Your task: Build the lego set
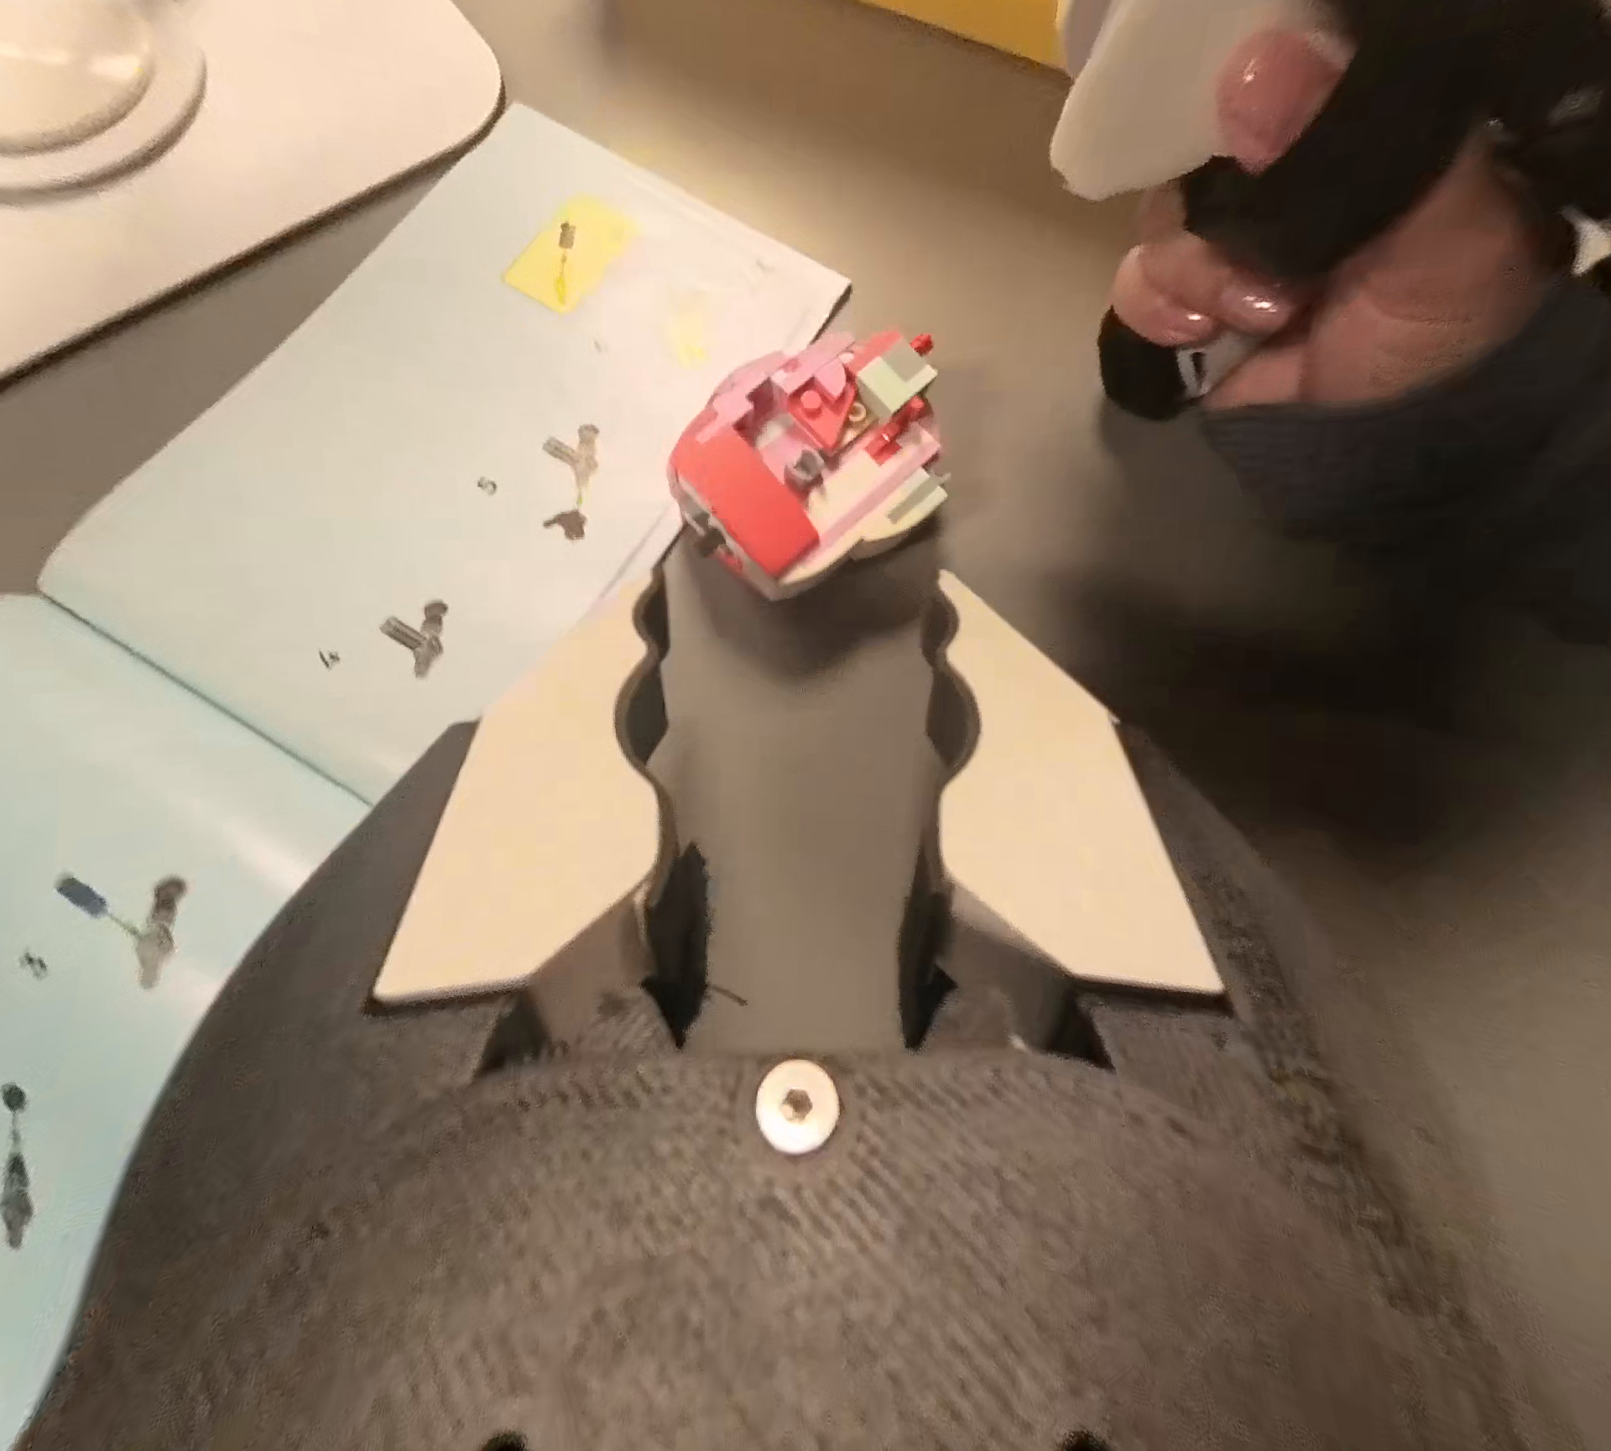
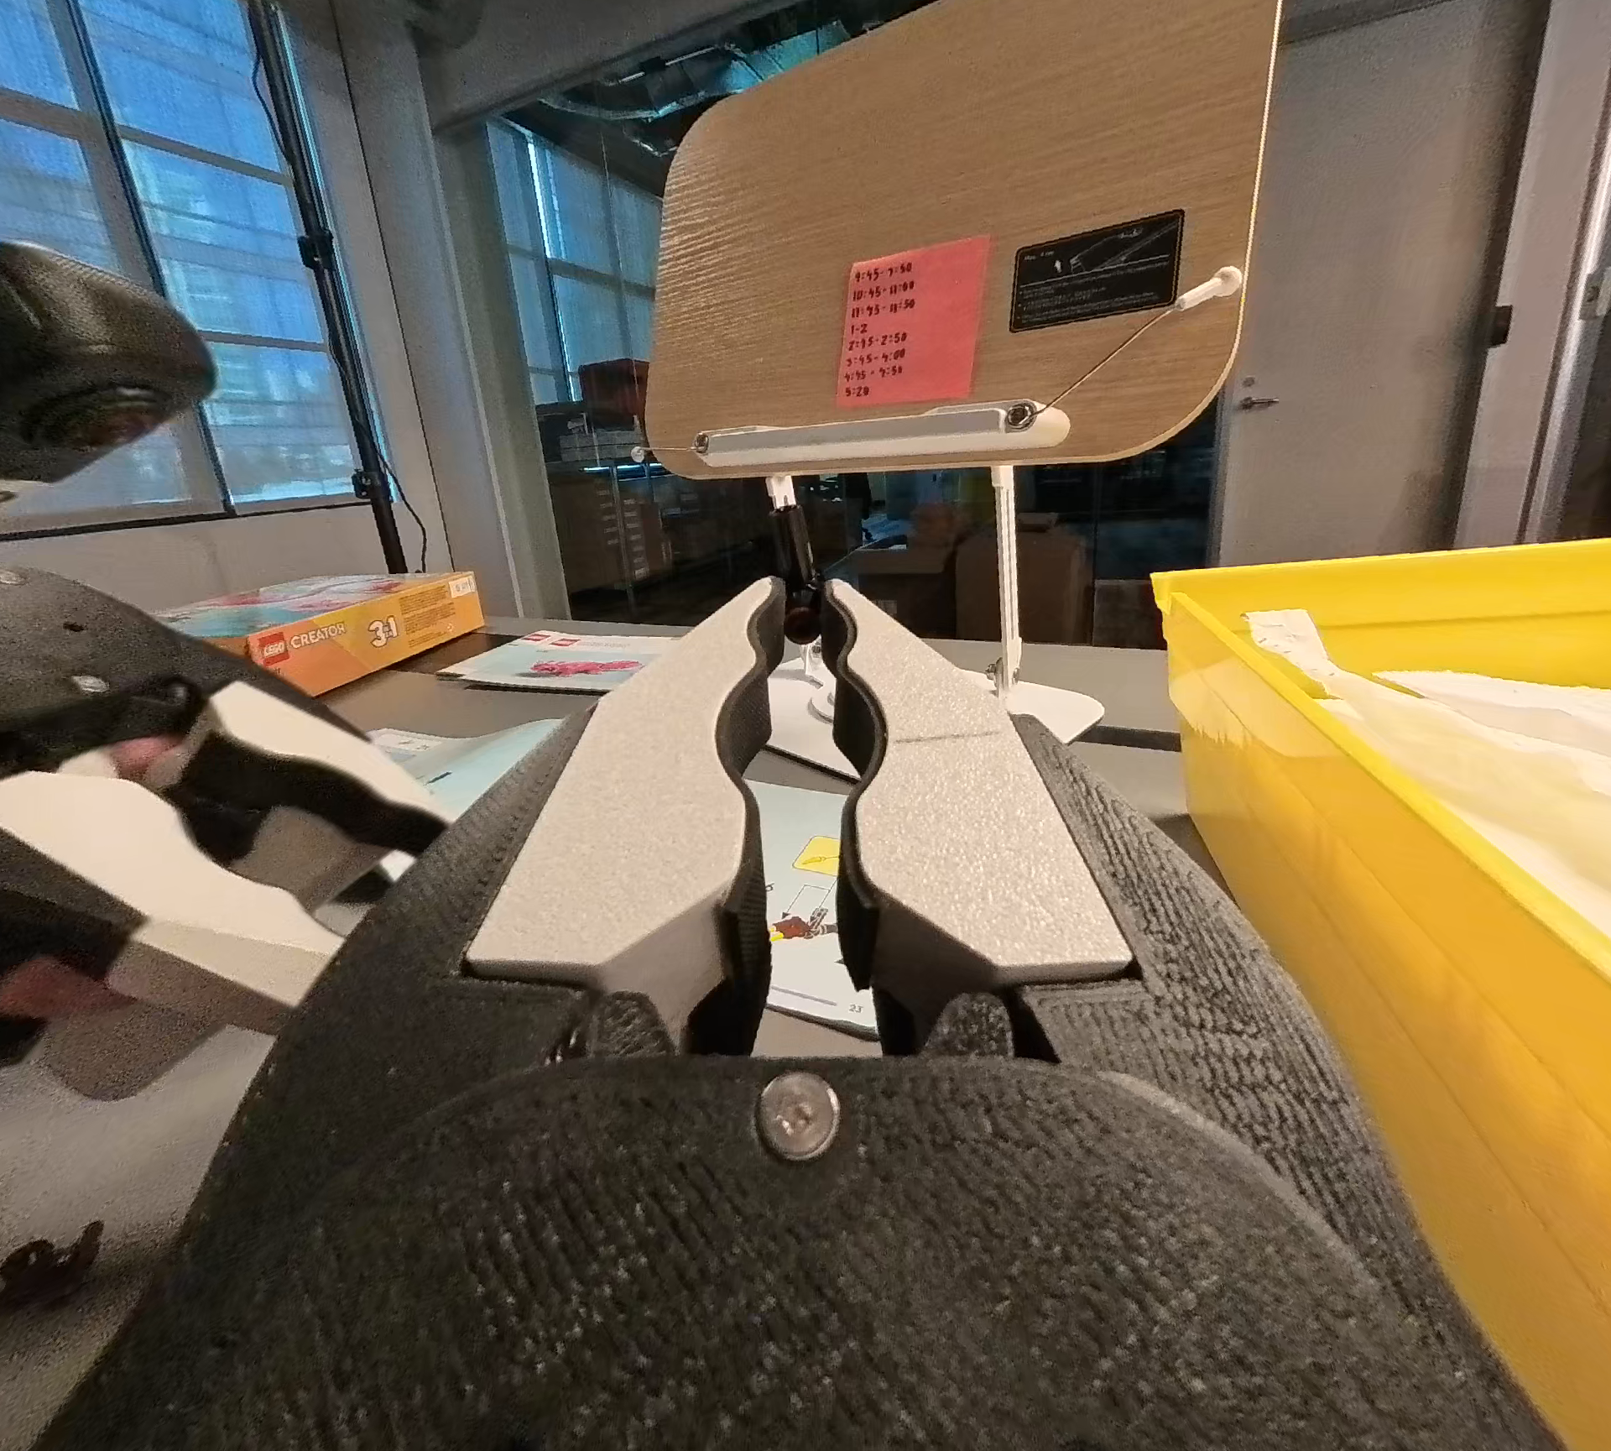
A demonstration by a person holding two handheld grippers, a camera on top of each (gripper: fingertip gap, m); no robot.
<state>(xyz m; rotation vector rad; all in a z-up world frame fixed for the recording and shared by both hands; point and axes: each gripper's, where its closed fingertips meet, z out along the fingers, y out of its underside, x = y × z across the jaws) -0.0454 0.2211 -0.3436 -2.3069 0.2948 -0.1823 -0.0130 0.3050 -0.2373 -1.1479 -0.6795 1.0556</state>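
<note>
Handwritten dark lines of figures on a pink sticky note (image 2: 911,319), stuck to the wooden board (image 2: 959,101) of a stand; beside it a black label (image 2: 1097,269) with white print and a small diagram, too fine to read. Printed brand mark and large figures on the orange box (image 2: 349,624) at left, two small logos on the closed booklet (image 2: 558,659) near it. Small step figures beside part drawings on the open pale-blue booklet (image 1: 349,494), blurred.
</note>
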